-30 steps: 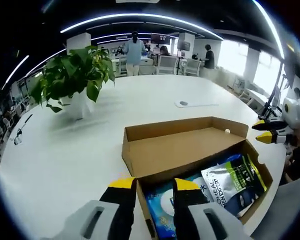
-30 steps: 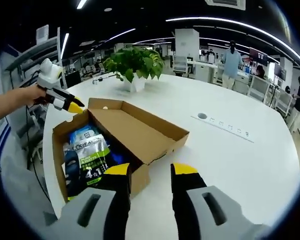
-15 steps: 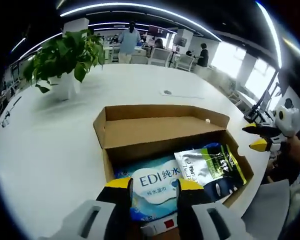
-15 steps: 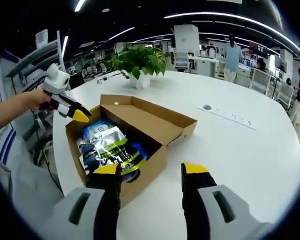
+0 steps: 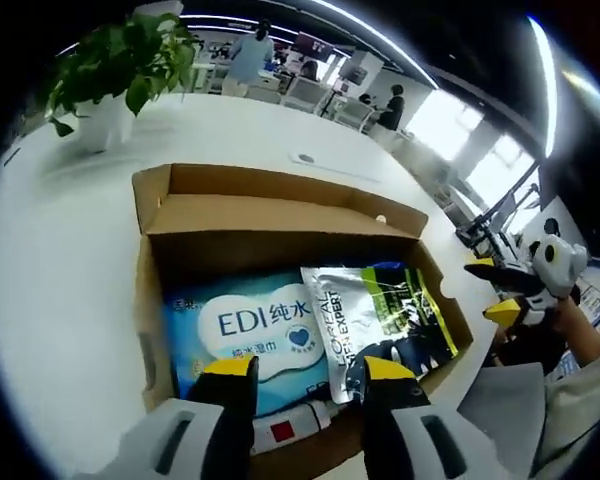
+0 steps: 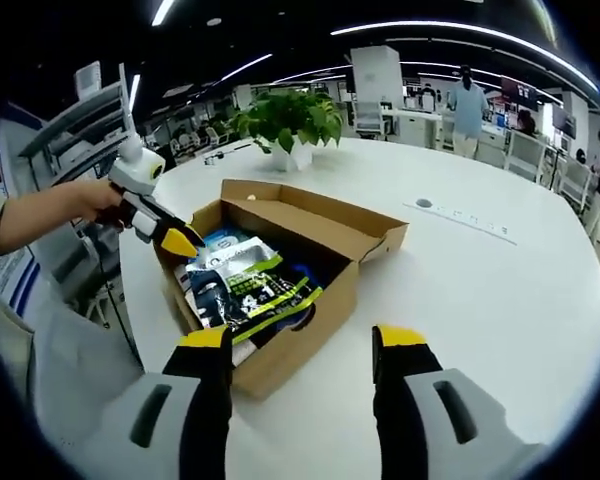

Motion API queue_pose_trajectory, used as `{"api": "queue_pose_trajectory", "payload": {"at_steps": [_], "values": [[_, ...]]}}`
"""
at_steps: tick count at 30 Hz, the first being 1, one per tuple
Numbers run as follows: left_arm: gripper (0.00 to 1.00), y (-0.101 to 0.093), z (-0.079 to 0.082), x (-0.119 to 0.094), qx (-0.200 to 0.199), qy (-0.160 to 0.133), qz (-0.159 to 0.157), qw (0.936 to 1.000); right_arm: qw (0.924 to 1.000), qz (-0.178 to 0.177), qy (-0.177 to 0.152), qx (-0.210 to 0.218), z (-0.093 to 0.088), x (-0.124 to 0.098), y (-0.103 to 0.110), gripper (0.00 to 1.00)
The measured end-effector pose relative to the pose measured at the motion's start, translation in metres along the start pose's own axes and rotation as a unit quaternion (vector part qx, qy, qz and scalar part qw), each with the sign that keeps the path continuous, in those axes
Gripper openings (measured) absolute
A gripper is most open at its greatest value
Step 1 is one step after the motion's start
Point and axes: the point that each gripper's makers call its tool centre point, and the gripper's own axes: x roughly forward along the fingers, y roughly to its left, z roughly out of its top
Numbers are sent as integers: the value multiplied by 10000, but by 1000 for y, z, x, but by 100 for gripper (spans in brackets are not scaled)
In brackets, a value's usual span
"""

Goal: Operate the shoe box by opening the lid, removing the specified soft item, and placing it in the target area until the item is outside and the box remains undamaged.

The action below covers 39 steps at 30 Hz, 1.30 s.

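Note:
The brown shoe box point(image 5: 280, 215) lies open on the white table point(image 5: 60, 250), its lid folded back flat. Inside lie a blue EDI wipes pack point(image 5: 250, 335) and a silver-green L'Oreal pouch point(image 5: 375, 320), side by side. My left gripper point(image 5: 308, 375) hovers open just above these two packs, holding nothing. In the right gripper view the box point(image 6: 300, 320) sits ahead of my right gripper point(image 6: 302, 340), which stands open and empty near its side wall. There the left gripper point(image 6: 183, 240) points into the box over the wipes pack point(image 6: 225, 245), beside the pouch point(image 6: 250, 285). The right gripper point(image 5: 492, 290) shows past the box's right end.
A potted plant point(image 5: 110, 60) stands beyond the box, the same plant point(image 6: 290, 120) in the right gripper view. A socket strip point(image 6: 460, 215) is set into the table. A small red-and-white item point(image 5: 280, 432) lies at the box's near end. People stand at far desks.
My left gripper has moved forward and down over the open box, so the packs look larger. The right gripper has shifted slightly and spread a little wider. Nothing was taken hold of.

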Motion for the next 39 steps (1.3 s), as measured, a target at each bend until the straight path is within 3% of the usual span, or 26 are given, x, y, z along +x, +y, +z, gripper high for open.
{"api": "queue_pose_trajectory", "payload": {"at_steps": [10, 17, 22, 25, 31, 39], "values": [[33, -20, -10, 11, -93, 255, -417, 9988, 9999, 8, -60, 130, -6, -6, 10, 54], [28, -25, -22, 17, -425, 523, -653, 9956, 9997, 73, -73, 208, -10, -7, 19, 53], [20, -32, -22, 16, -550, 456, -872, 9936, 9995, 160, -44, 258, -11, -4, 27, 52], [17, -34, -22, 15, -495, 400, -859, 9943, 9990, 247, -102, 354, -8, -2, 33, 52], [1, -29, -19, 10, -445, 303, -752, 9957, 9982, 360, -140, 456, -2, 3, 41, 49], [0, -24, -18, 4, -540, 215, -681, 9960, 9972, 494, -65, 559, 1, 15, 48, 44]]}}
